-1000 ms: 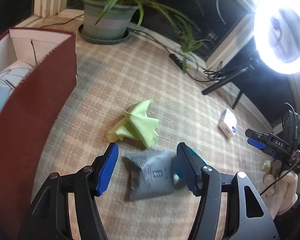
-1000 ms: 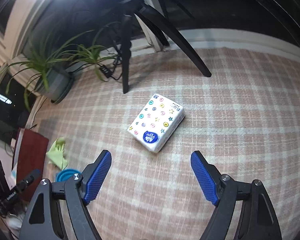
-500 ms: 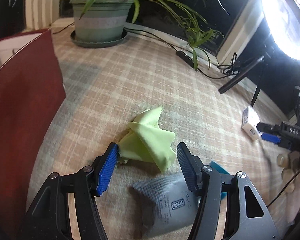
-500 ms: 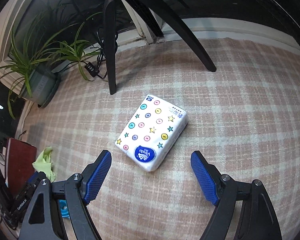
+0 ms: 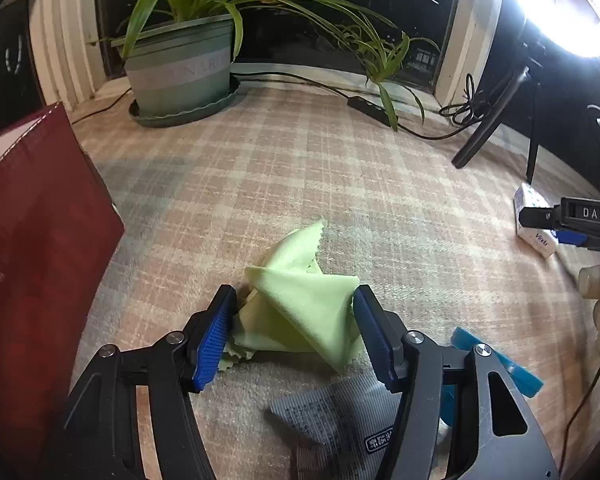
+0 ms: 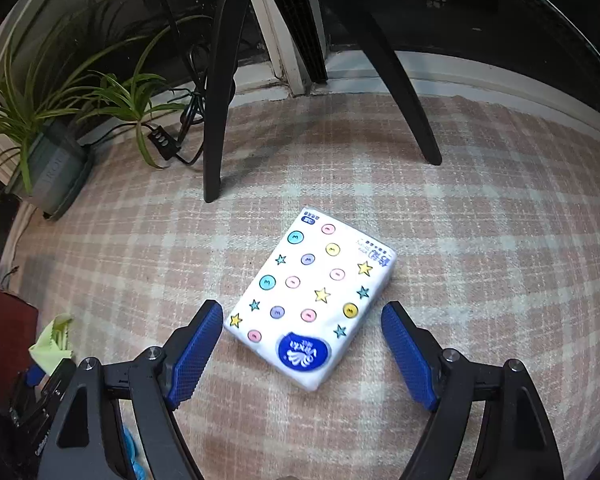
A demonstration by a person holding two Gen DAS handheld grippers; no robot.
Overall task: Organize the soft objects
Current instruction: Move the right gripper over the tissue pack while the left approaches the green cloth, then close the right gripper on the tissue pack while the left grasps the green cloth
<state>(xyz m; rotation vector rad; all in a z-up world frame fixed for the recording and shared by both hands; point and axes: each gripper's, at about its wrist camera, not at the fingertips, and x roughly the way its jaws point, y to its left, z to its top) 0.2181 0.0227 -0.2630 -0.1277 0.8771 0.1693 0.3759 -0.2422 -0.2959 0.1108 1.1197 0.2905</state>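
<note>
Green cloth crumpled dead ahead at twelve o'clock between spread, empty left gripper pads, white tissue pack likewise at twelve o'clock within unclenched, empty right gripper, long axis from seven to one o'clock.

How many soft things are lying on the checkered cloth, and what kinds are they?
Green cloth: 1
Grey packet: 1
White tissue pack with stars and dots: 1
Total: 3 soft things. A blue thing peeks out behind the left gripper, but I cannot tell what it is, so I left it out.
</note>
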